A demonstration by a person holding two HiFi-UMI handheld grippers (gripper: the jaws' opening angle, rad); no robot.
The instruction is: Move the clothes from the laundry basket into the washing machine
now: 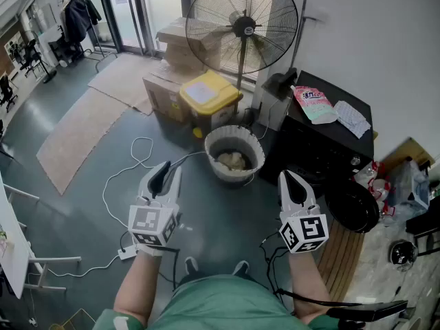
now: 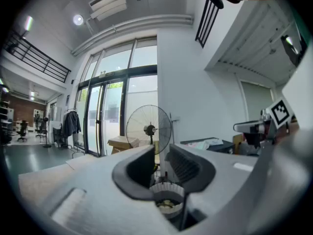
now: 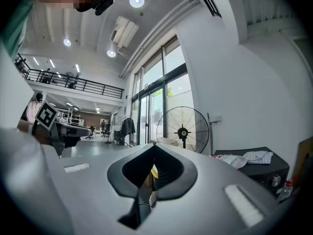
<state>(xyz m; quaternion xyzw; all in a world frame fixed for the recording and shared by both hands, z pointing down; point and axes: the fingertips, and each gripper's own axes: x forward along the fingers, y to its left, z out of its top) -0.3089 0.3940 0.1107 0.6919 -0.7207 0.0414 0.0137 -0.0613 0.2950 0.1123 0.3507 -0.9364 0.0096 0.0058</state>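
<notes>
**Desk:** Any writing you can read?

**Me:** Hardly any. The pink-and-white soft pouch (image 1: 313,104) lying on the black washing machine (image 1: 320,139) carries pink print, too small for me to read. The white label on the yellow-lidded bin (image 1: 206,95) is also unreadable. Only the black-and-white square markers on my gripper cubes come through clearly.

**Desk:** Where's the laundry?

**Me:** Pale crumpled clothes (image 1: 232,161) sit in the round white perforated laundry basket (image 1: 234,129). It stands on the floor just beside the machine, below the big black pedestal fan (image 1: 242,25).

**Desk:** Grippers?

**Me:** My left gripper (image 1: 161,170) is closed down to a thin slit with nothing in it, and I see the basket through that slit. My right gripper (image 1: 289,179) has its tips pressed together, empty. Both are short of the basket.

**Desk:** Anything unclear?

**Me:** I can't tell whether the machine's dark round door is open.
</notes>
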